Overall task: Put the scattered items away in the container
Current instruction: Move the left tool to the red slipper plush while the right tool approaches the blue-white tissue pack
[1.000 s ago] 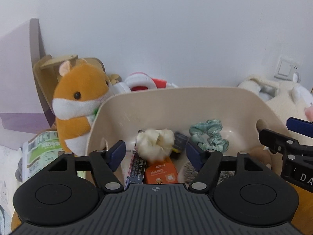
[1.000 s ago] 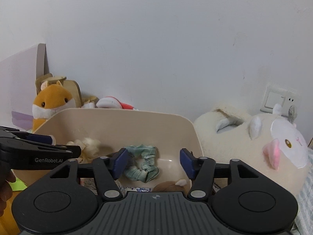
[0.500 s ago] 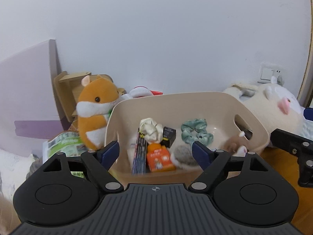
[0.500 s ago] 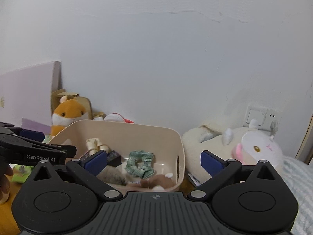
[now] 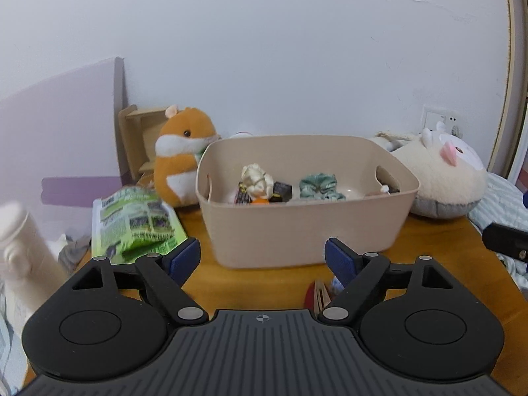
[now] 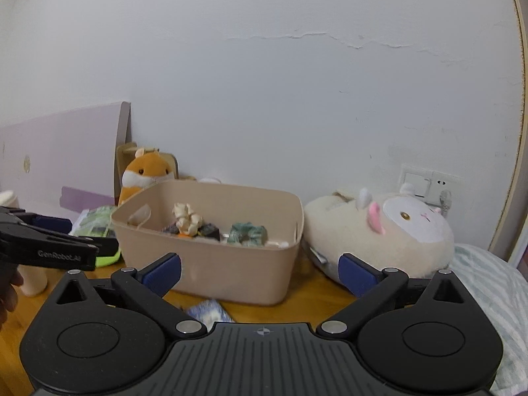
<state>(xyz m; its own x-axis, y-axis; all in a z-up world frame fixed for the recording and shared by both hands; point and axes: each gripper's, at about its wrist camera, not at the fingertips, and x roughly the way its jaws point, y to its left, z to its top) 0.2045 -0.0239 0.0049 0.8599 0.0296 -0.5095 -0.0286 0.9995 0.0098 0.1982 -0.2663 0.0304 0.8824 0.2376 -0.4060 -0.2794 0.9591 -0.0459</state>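
A beige bin [image 5: 307,231] [image 6: 211,264] stands on the wooden table [image 5: 439,264]. Inside lie a cream scrunchie [image 5: 255,178] [image 6: 186,217], a green scrunchie [image 5: 318,186] [image 6: 247,234], a small black box [image 5: 280,191] and an orange box [image 5: 260,200]. My left gripper [image 5: 262,257] is open and empty, a short way in front of the bin. My right gripper [image 6: 260,270] is open wide and empty, also in front of it. A small red item [image 5: 315,293] lies on the table by the left gripper's right finger. A blue-white packet [image 6: 208,310] lies before the bin.
An orange hamster plush [image 5: 184,161] stands left of the bin and a cream plush [image 5: 442,178] lies to its right. A green packet [image 5: 135,224] and a white bottle [image 5: 19,254] are at the left. Striped bedding [image 6: 488,280] borders the table's right side.
Both grippers have drawn back from over the bin, which now looks smaller and farther away. The right jaws have spread much wider and the left jaws a little wider.
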